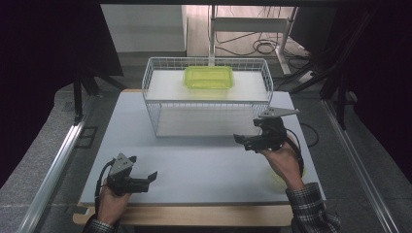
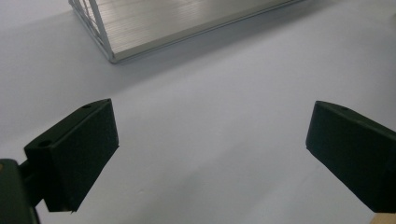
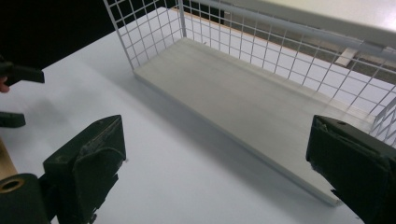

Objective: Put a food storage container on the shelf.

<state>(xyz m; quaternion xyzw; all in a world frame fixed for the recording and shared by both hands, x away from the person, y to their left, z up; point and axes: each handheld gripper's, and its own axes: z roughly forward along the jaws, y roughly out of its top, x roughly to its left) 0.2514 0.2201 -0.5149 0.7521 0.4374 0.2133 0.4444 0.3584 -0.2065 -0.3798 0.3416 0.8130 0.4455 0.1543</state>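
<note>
A yellow-green container (image 1: 208,77) sits on a white wire rack (image 1: 160,104); black right claw (image 1: 245,141), plaid sleeve (image 1: 311,206).

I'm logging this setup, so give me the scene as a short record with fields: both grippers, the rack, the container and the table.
left gripper: open, nothing between its fingers, over the near left of the table
right gripper: open, empty, near the rack's front right corner
wire rack: white, two levels, lower shelf bare
container: yellow-green, translucent, on the top shelf
table: white surface, wooden near edge

High view overlooks; both claw views closely share the wire rack (image 1: 206,97).
</note>
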